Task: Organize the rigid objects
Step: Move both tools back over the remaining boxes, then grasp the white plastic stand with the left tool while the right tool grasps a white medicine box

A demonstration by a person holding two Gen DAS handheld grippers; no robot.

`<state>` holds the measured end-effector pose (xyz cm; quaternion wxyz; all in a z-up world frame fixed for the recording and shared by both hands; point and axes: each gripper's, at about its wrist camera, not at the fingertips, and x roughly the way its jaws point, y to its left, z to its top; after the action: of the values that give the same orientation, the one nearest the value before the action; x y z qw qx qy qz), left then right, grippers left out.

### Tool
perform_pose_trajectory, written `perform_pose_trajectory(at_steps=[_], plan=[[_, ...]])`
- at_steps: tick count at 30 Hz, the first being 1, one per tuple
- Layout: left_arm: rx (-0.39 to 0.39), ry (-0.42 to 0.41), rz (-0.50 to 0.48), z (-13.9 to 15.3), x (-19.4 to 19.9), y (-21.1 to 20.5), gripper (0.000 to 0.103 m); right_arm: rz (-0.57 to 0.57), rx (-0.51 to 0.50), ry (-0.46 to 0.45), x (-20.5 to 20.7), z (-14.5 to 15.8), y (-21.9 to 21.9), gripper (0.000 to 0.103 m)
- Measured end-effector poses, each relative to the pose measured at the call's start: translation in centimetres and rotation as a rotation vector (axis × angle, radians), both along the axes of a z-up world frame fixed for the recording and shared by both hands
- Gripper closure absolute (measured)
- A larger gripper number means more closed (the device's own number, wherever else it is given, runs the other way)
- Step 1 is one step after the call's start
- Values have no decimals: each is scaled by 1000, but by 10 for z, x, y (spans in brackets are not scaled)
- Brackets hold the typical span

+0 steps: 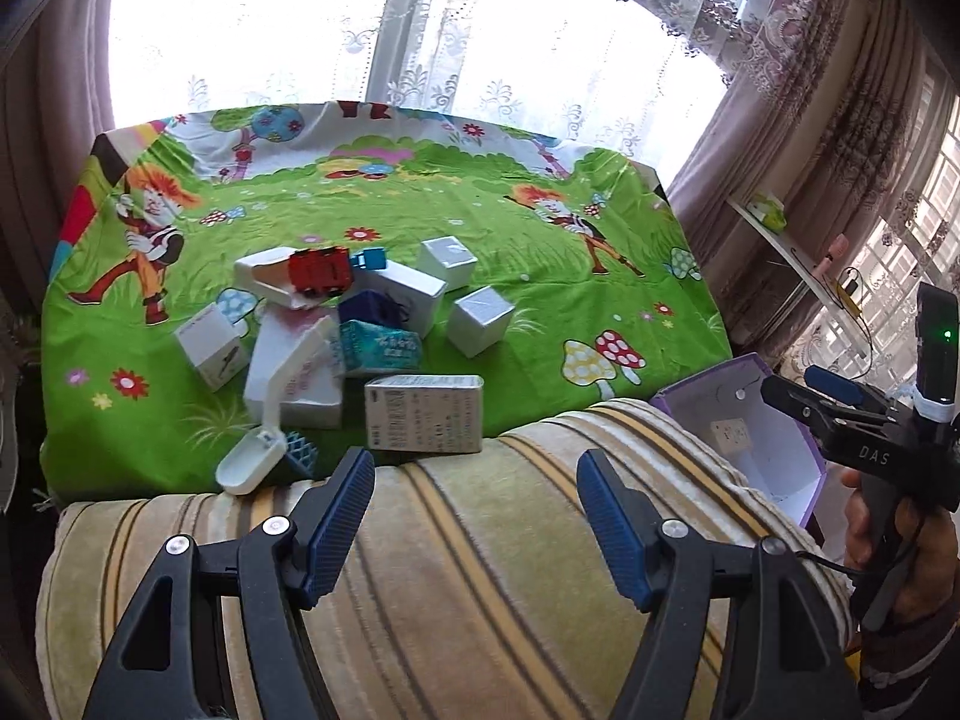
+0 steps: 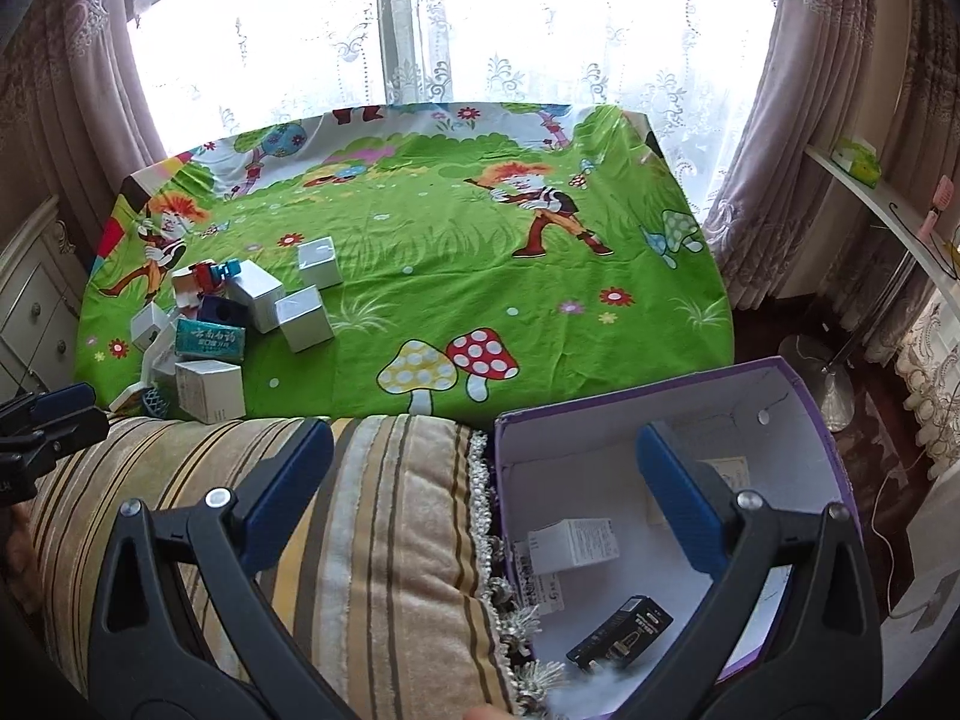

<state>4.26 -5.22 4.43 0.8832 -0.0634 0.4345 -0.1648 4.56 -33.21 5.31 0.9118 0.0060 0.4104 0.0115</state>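
Bright green cartoon cloth (image 2: 456, 276) covers the table; both grippers hover over the striped cushion (image 1: 480, 540), left gripper (image 1: 474, 516) and right gripper (image 2: 486, 510) spread wide, holding nothing. Beyond the cushion's left end sits the box pile (image 1: 336, 324); right of it, the purple box (image 2: 798, 396), open-topped, a black carton (image 2: 621, 633) lying slantwise inside.

both wrist views face windowward, sharing green sheet (image 1: 420, 204)

A green cartoon-print cloth (image 2: 420, 252) with spotted mushrooms covered the bench; the near cushion (image 2: 360, 510) was beige-striped, the right box (image 2: 804, 414) purple outside, white inside.
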Motion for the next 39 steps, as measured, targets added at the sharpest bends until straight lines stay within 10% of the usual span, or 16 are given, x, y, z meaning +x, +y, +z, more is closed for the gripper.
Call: perform_pose_trajectory(at_steps=[14,39], plan=[[112,126,53,-29,22,44,33,180,-4,84,20,-12,47,1],[311,263,31,-73,69,50,76,519,9,315,96,-57,154,1]])
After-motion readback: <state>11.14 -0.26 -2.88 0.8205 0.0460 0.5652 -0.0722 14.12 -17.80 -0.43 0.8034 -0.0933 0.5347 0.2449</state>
